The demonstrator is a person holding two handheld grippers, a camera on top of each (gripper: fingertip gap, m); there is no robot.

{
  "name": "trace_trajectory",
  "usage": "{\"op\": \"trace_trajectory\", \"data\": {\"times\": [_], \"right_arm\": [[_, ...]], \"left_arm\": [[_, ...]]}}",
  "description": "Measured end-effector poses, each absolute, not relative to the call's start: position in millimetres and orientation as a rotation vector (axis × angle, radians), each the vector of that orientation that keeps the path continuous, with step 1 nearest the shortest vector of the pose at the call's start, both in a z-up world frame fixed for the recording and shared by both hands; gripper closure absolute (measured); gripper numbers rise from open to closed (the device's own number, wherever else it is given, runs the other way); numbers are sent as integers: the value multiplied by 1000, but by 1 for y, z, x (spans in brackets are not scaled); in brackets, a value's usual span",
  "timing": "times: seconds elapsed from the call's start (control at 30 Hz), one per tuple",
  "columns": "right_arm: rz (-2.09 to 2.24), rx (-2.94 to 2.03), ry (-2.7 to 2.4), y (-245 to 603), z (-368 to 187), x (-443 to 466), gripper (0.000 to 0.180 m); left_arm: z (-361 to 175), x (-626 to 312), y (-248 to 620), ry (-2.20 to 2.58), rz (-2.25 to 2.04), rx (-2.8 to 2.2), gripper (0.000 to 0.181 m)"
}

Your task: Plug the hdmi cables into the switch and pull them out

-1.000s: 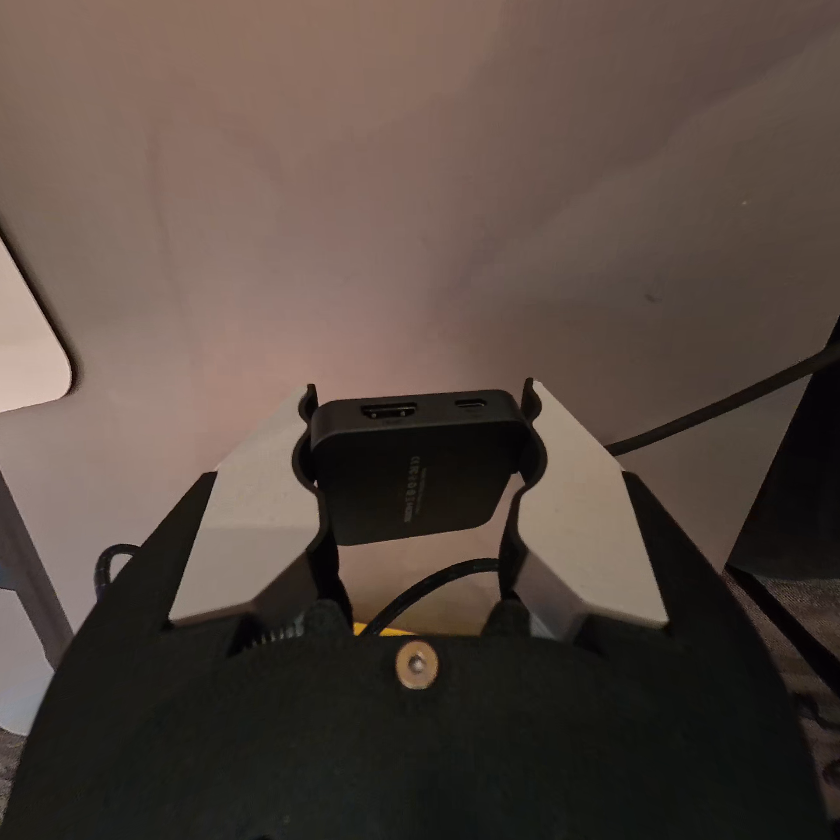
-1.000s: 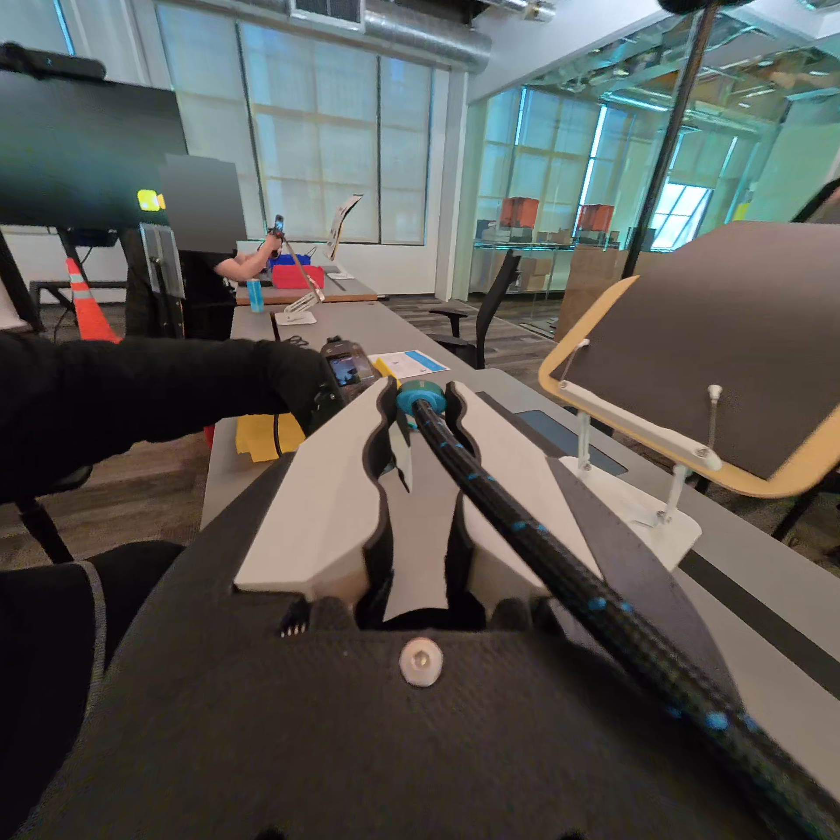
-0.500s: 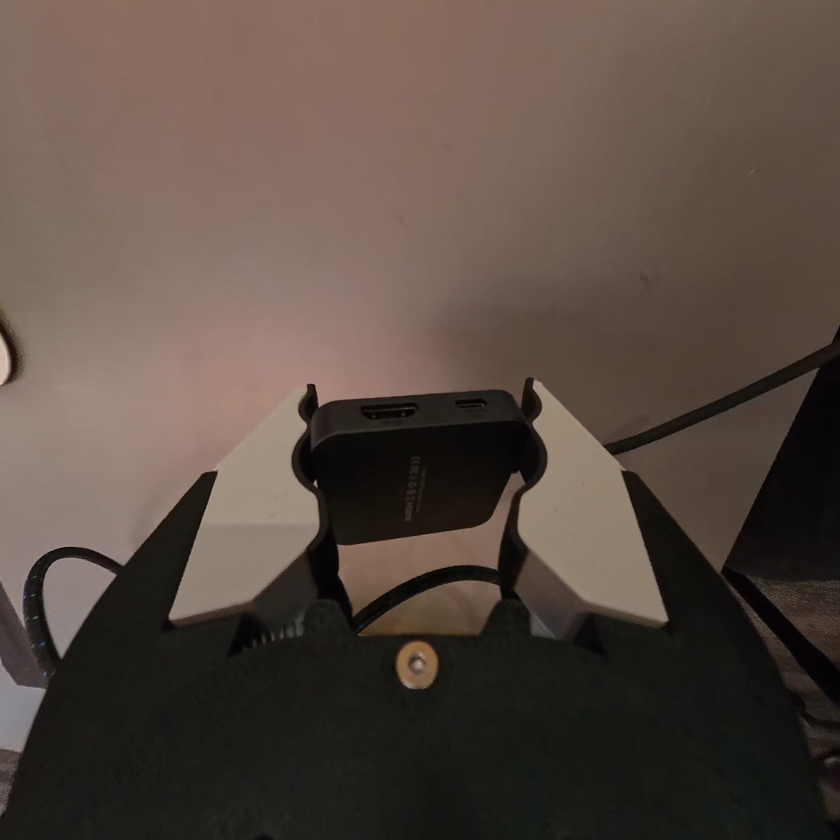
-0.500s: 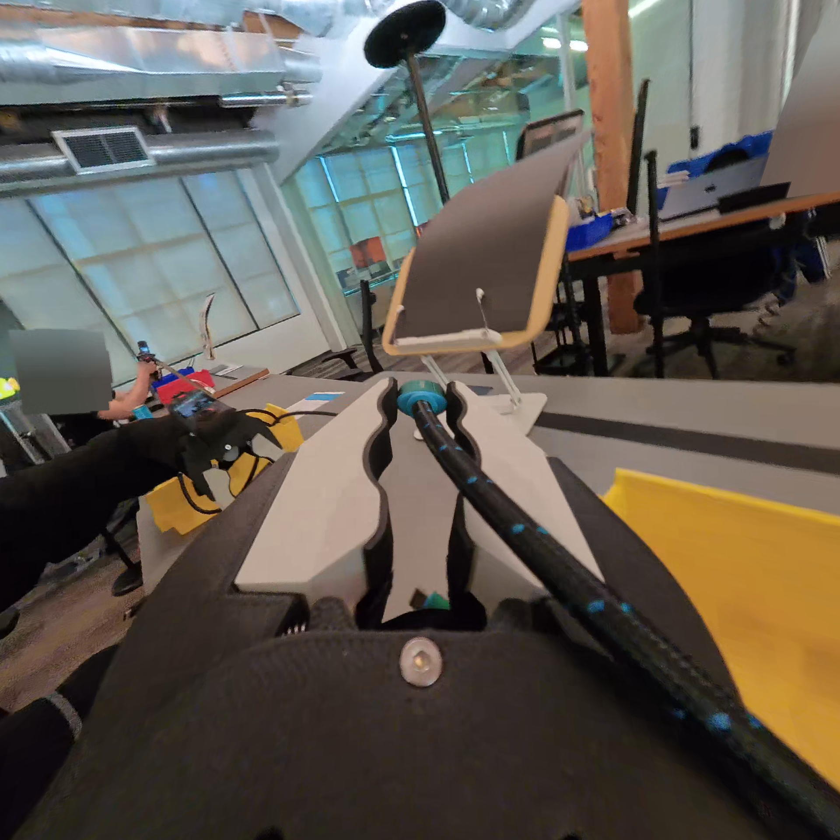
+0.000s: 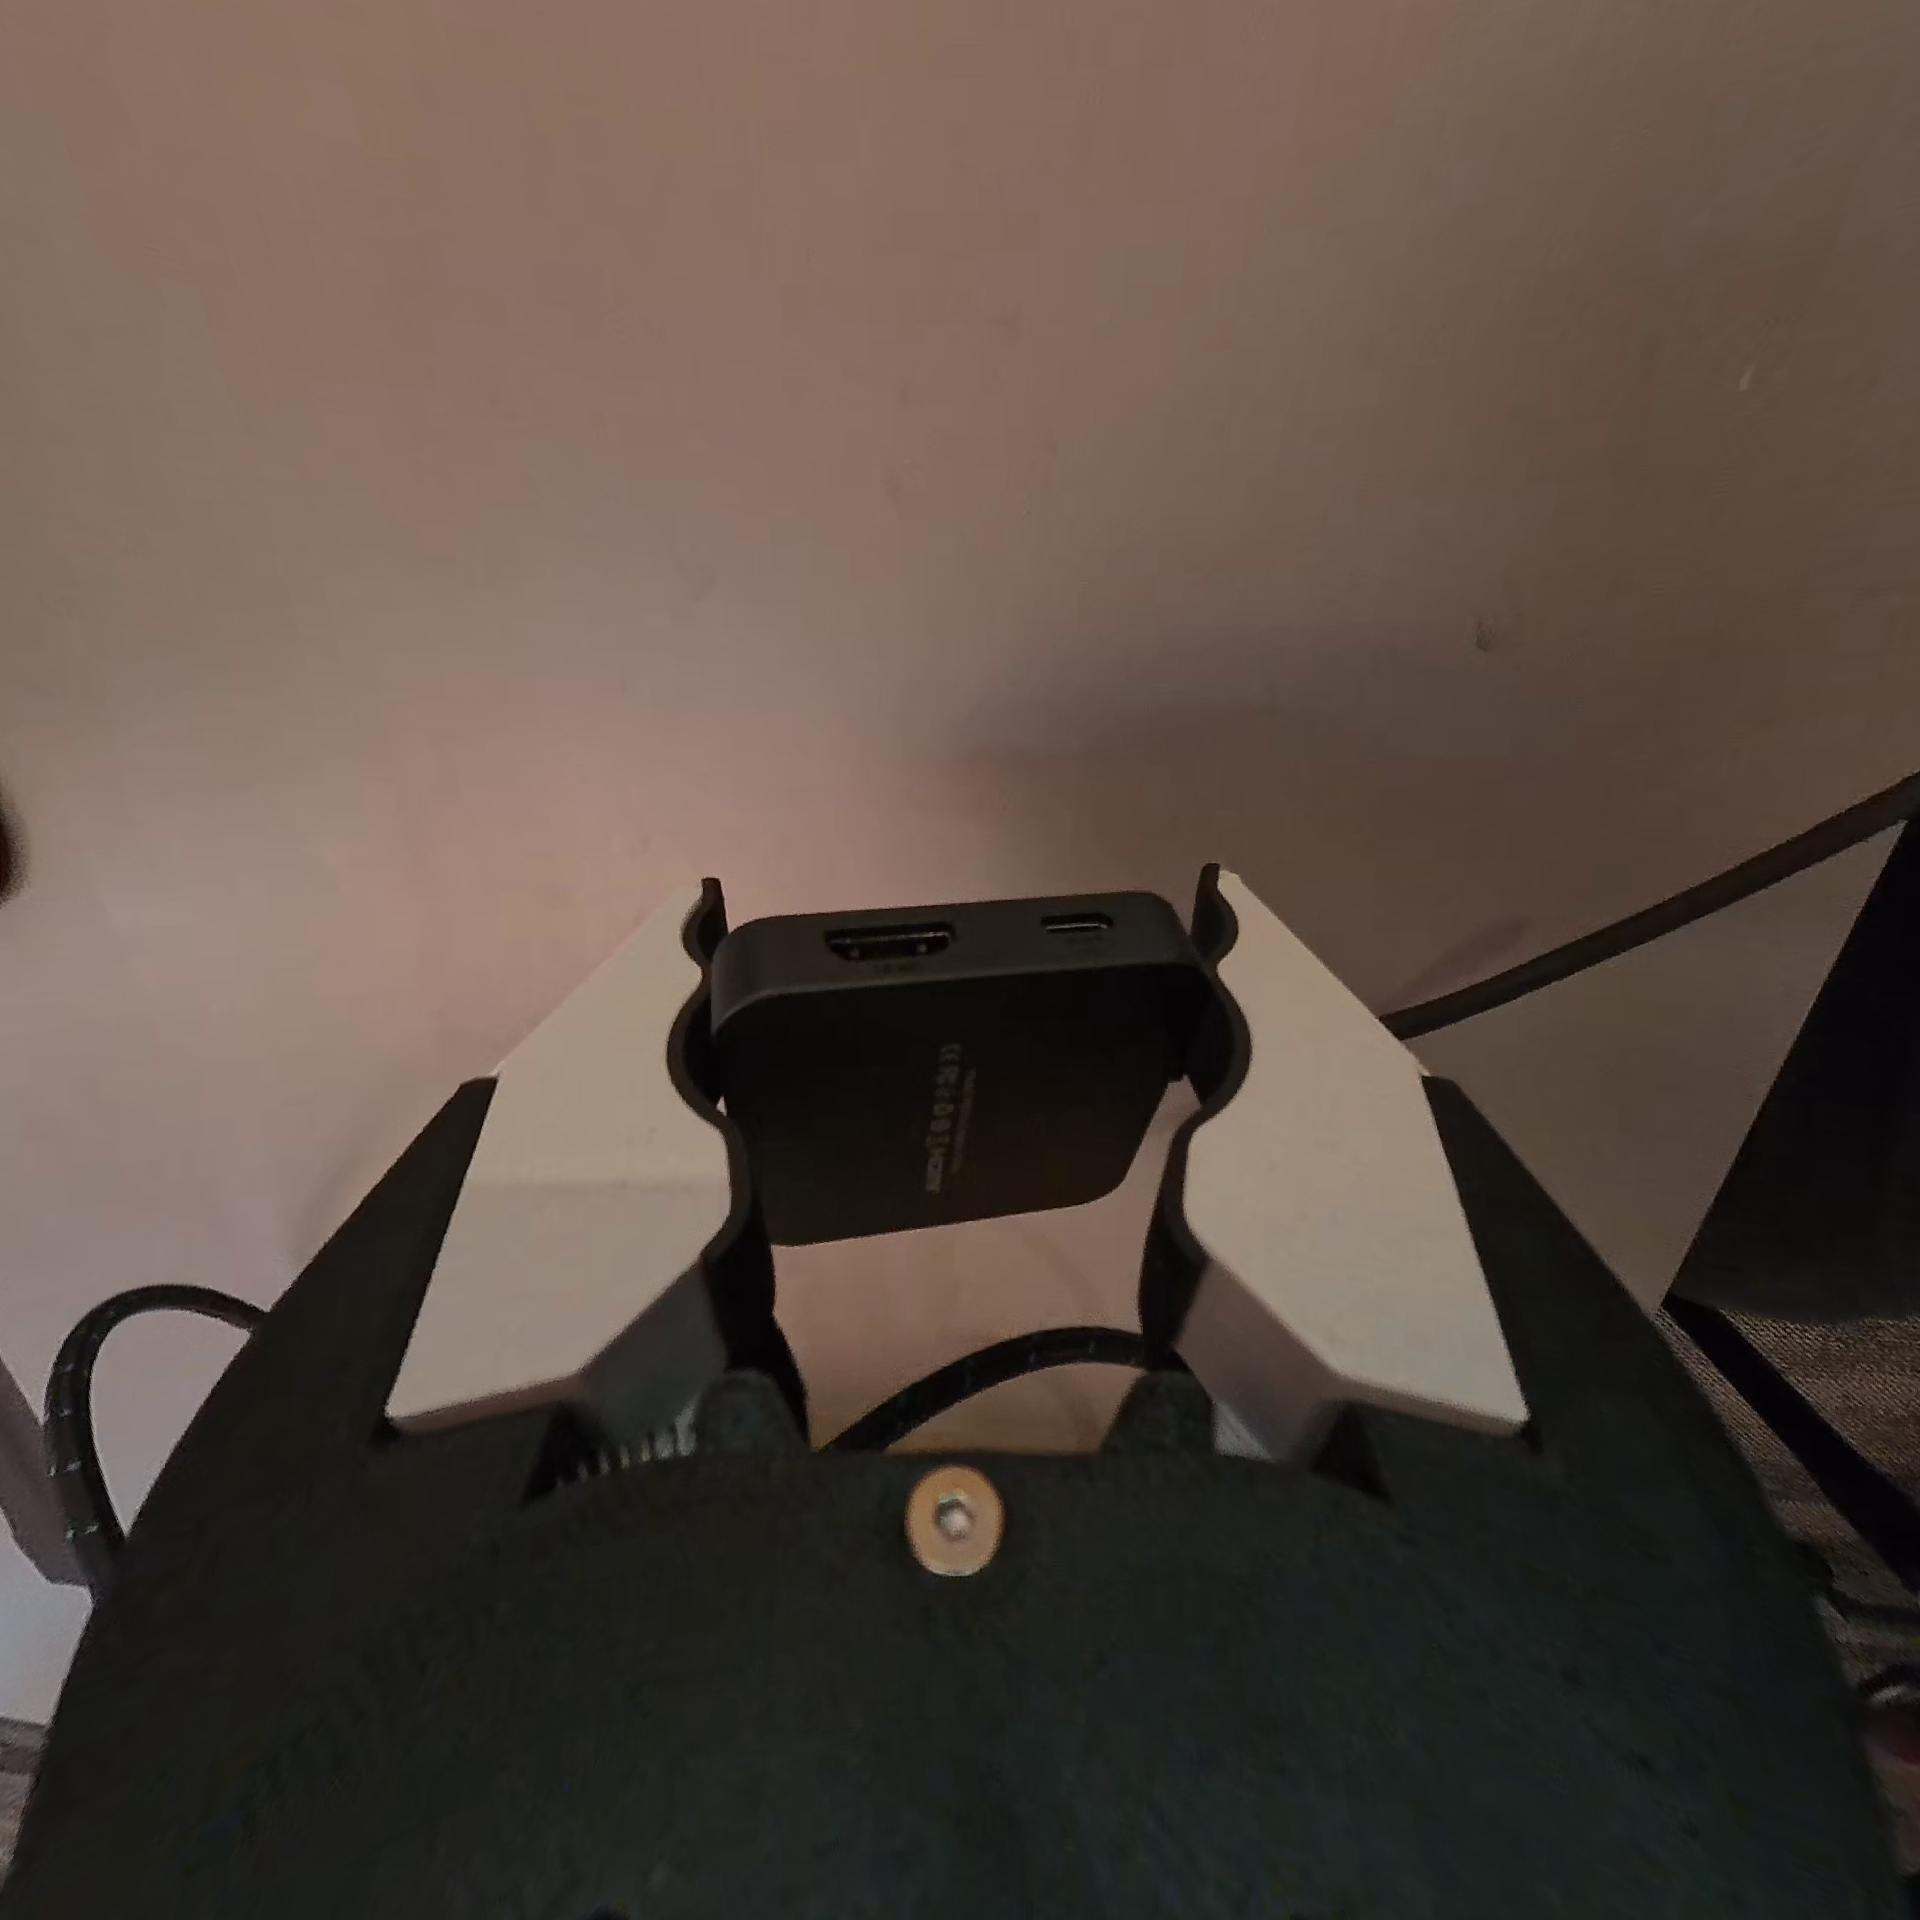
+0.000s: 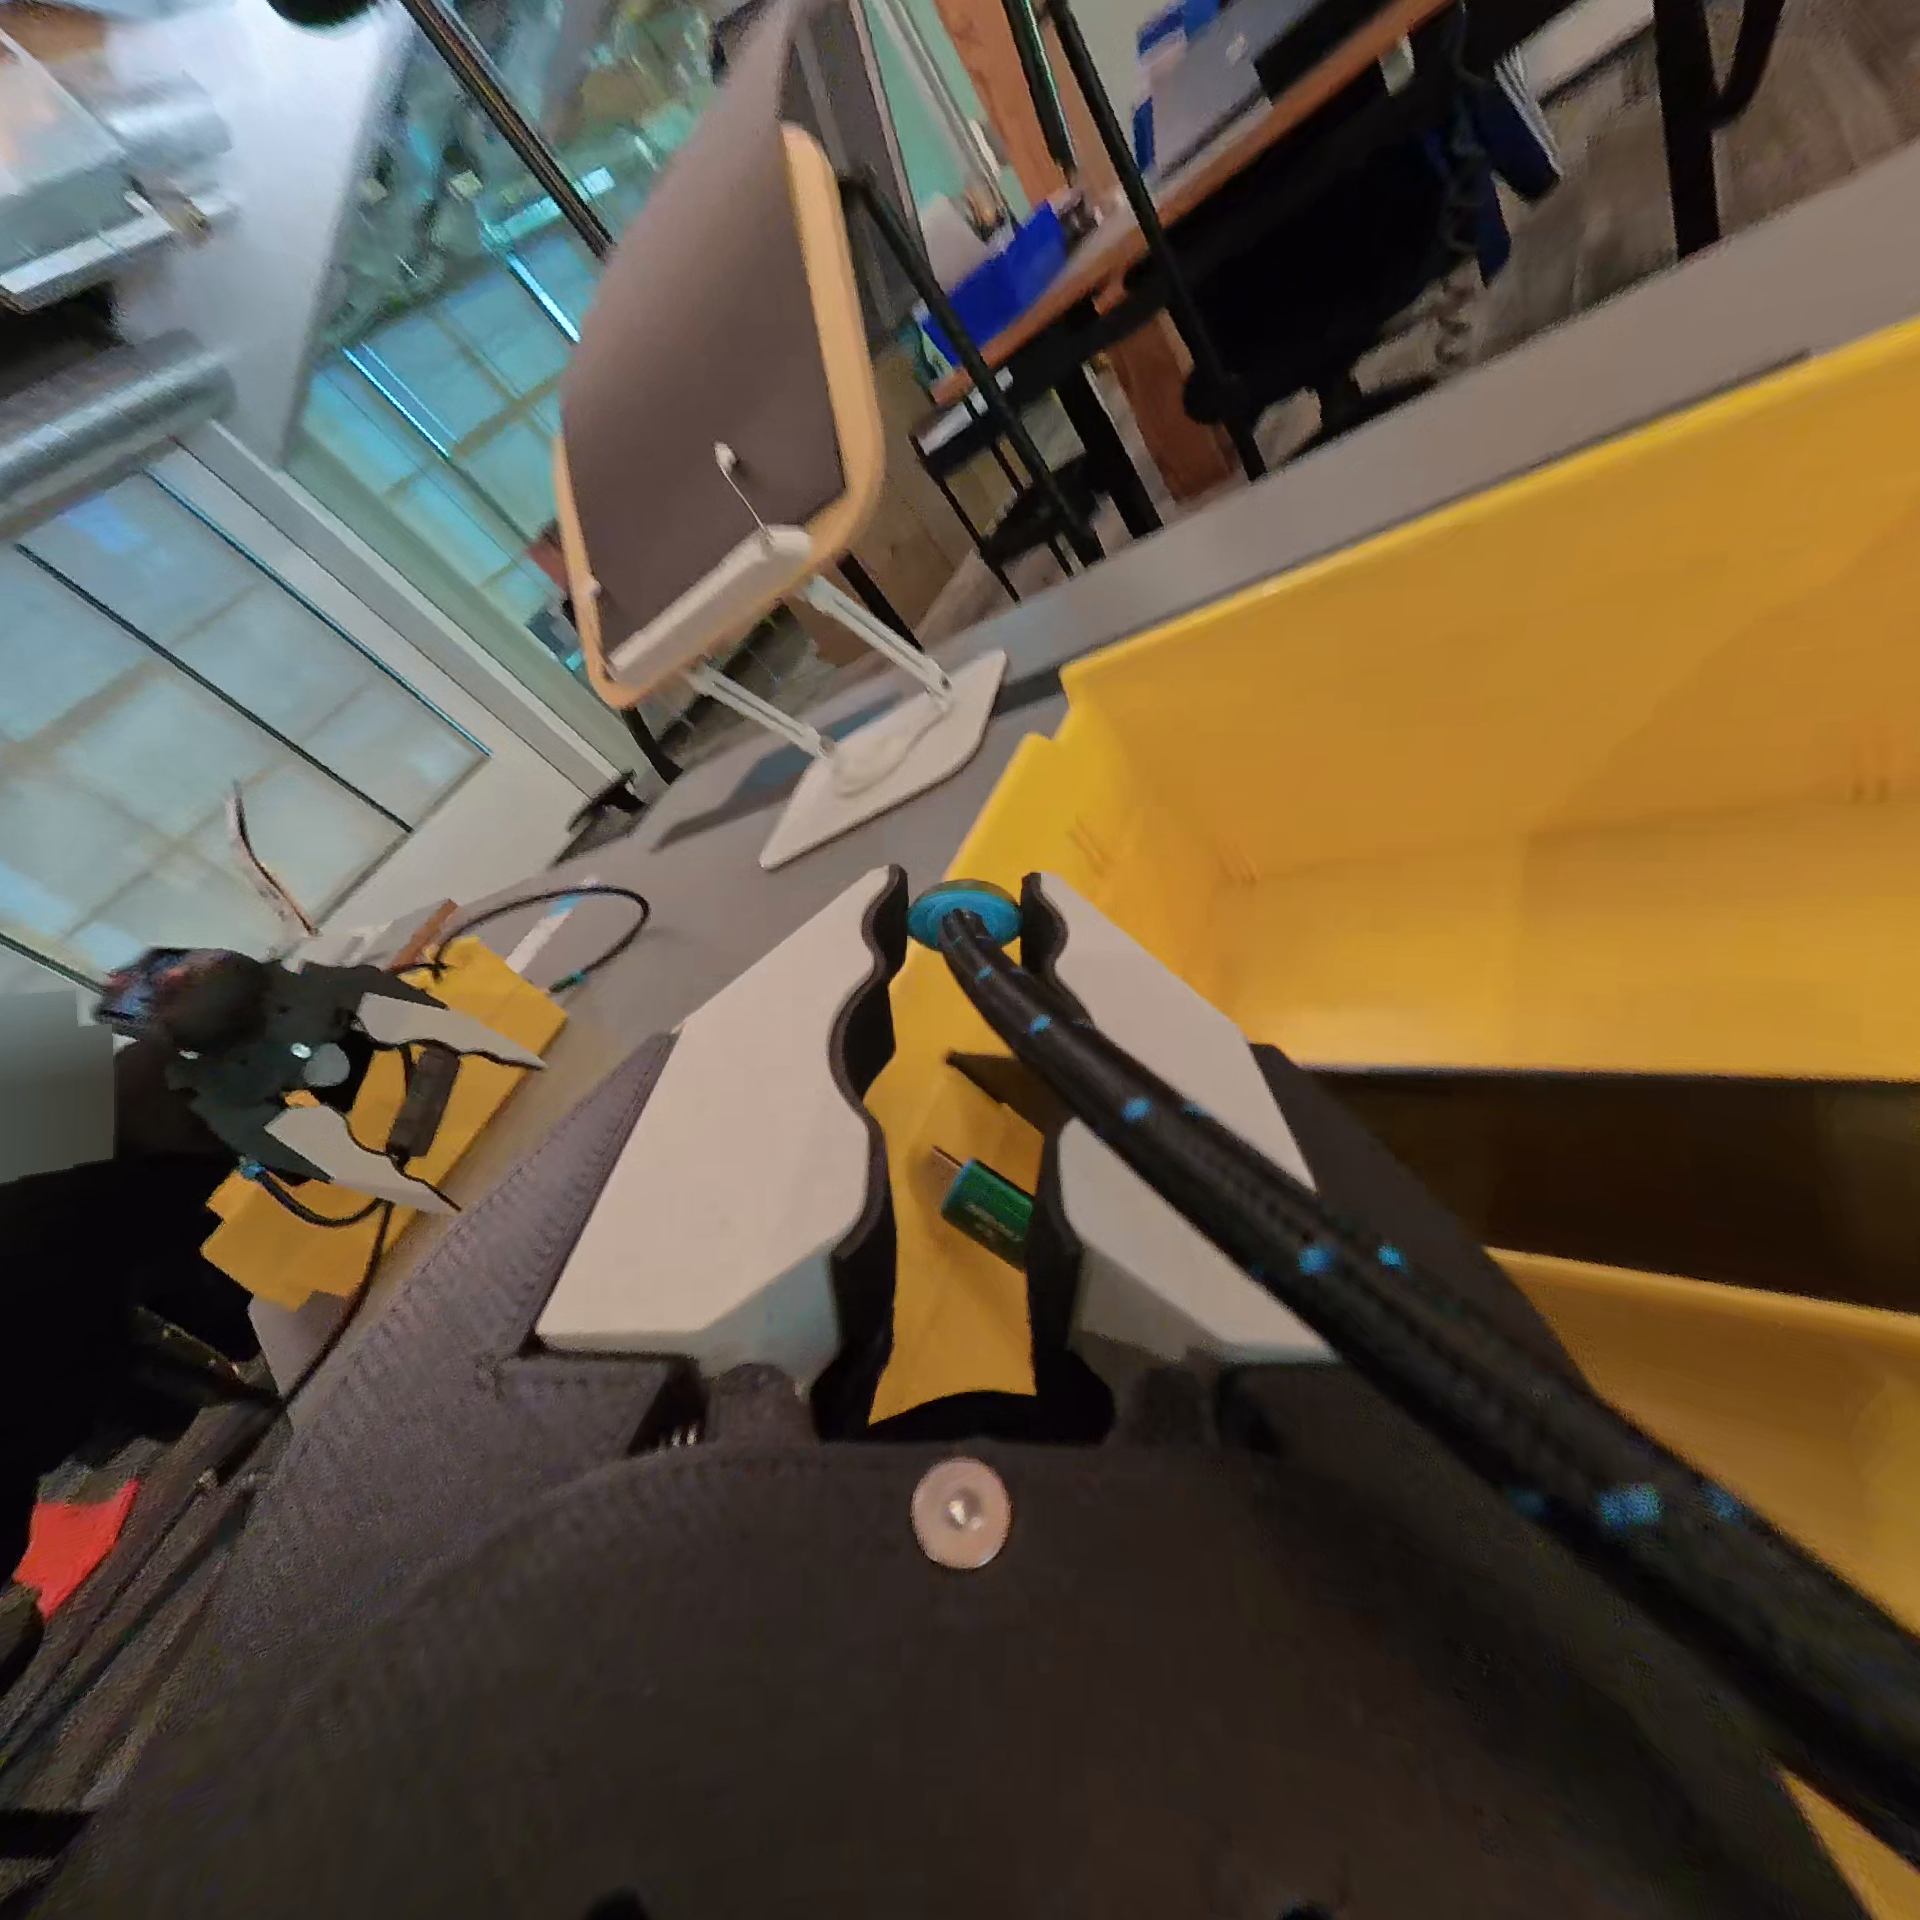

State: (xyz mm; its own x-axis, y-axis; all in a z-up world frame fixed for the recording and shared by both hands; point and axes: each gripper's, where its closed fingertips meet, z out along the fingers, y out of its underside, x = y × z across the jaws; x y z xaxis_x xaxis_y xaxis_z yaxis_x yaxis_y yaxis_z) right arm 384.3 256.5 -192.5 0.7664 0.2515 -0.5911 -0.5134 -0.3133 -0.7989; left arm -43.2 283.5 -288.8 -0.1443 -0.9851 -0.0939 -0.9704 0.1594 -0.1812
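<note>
The left gripper (image 5: pixel 956 914) is clenched on the switch (image 5: pixel 940 1060), a flat black box pinched by its 2 side edges between the white fingers (image 5: pixel 582 1164). Its front edge faces away from the camera and shows 2 ports, a wide one and a small one, both with nothing in them. Beneath it lies the plain bench (image 5: pixel 935 416), with a dark cable (image 5: pixel 1621 935) running off to the right. The right gripper (image 6: pixel 961 914) is clenched on the HDMI cable (image 6: pixel 1247 1184), black braid with blue flecks, just behind a blue collar (image 6: pixel 961 909) at the fingertips; the cable trails back over the right finger. This gripper hangs over a yellow bin (image 6: pixel 1455 779) holding a small green adapter (image 6: pixel 982 1205). The left gripper (image 6: pixel 343 1081) shows far off in this view, well apart from the right one.
</note>
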Motion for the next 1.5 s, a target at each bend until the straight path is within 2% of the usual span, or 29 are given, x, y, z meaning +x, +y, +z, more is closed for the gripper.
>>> {"op": "trace_trajectory", "data": {"times": [0.1,0.23,0.4,0.57,0.63,0.77,0.87,1.07,1.1,1.13,1.17,1.23,1.5], "right_arm": [[757,-1829,198,257,-207,379,160],[689,-2020,64,252,-226,362,133],[682,-2086,-16,244,-227,352,121],[582,-2164,-67,232,-238,359,126],[366,-2254,-135,226,-248,376,122],[-17,-2167,-278,235,-201,409,132],[-300,-2195,-401,255,-186,444,136],[-773,-2373,-648,289,-235,516,145],[-820,-2377,-681,292,-242,522,149],[-871,-2366,-704,296,-247,526,166],[-905,-2362,-726,298,-251,530,174],[-918,-2349,-758,297,-251,529,175],[-742,-2081,-864,265,-169,487,176]], "left_arm": [[-289,-42,282,2246,-115,-1914,93],[-288,-42,283,2245,-113,-1909,94],[-286,-43,284,2240,-114,-1907,93],[-288,-44,284,2239,-120,-1909,94],[-289,-45,284,2241,-124,-1910,93],[-291,-47,284,2246,-119,-1915,94],[-291,-45,284,2249,-113,-1915,93],[-288,-43,282,2240,-121,-1906,94],[-288,-45,282,2242,-120,-1909,93],[-288,-47,283,2244,-112,-1913,93],[-288,-50,284,2244,-104,-1918,93],[-287,-53,286,2241,-98,-1927,93],[-289,-53,291,2228,-114,-1931,93]]}}
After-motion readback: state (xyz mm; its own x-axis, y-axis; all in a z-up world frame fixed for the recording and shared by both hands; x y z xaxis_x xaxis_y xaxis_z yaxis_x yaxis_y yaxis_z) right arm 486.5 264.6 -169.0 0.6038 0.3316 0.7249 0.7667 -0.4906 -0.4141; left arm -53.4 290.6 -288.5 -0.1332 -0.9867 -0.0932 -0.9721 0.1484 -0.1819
